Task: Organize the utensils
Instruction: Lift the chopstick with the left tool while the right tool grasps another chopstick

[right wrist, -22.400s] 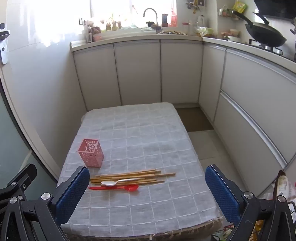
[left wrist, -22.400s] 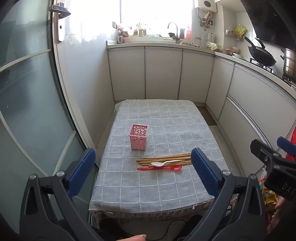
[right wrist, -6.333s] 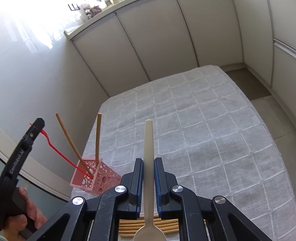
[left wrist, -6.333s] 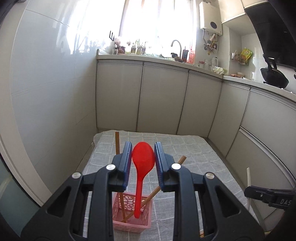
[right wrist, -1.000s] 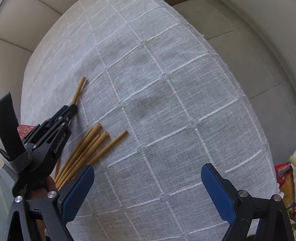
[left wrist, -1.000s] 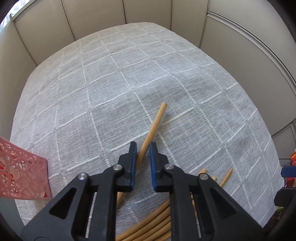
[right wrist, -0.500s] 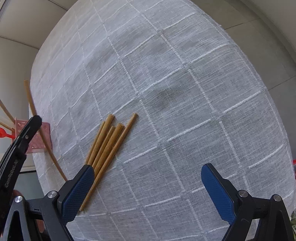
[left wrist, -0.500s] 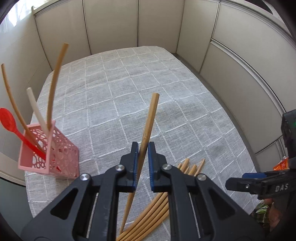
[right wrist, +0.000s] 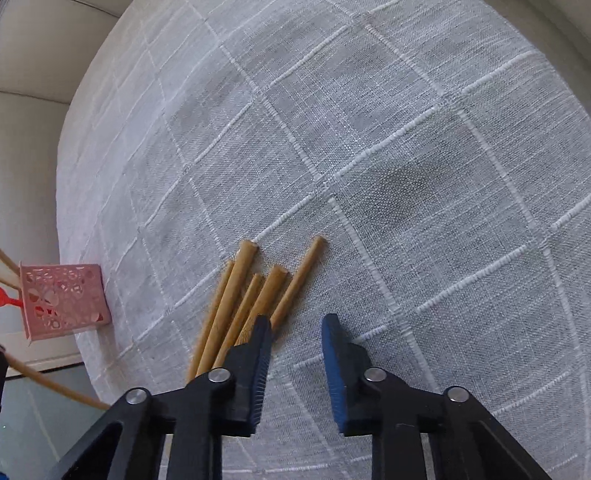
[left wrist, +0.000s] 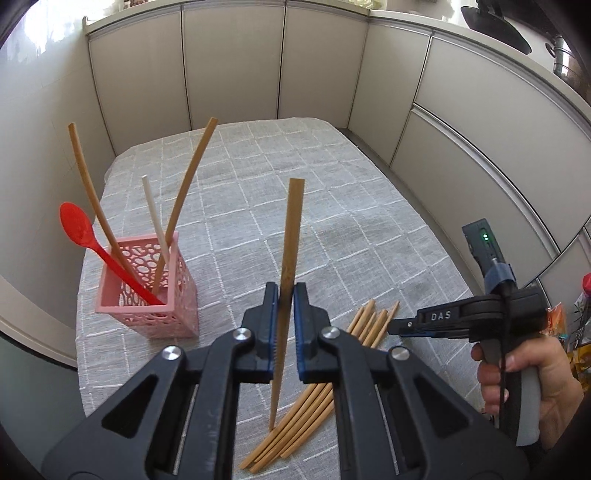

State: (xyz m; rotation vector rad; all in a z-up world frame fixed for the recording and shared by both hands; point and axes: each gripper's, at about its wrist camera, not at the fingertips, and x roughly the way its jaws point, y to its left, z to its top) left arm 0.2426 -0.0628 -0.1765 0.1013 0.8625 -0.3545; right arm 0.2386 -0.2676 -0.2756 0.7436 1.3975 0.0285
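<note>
A chopstick (left wrist: 290, 258) is pinched upright by the left claw (left wrist: 286, 299); the right claw (right wrist: 295, 325) is closing, empty, beside the pile (right wrist: 255, 295).

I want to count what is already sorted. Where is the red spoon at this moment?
In the left wrist view the red spoon stands in the pink basket at the table's left edge, bowl upward, leaning left beside two chopsticks and the white spoon.

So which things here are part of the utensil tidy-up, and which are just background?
Job:
- pink holder
- red spoon
- white spoon handle
- held chopstick
- loose chopsticks

Background:
- grey tablecloth
- cabinets
- black wok
</note>
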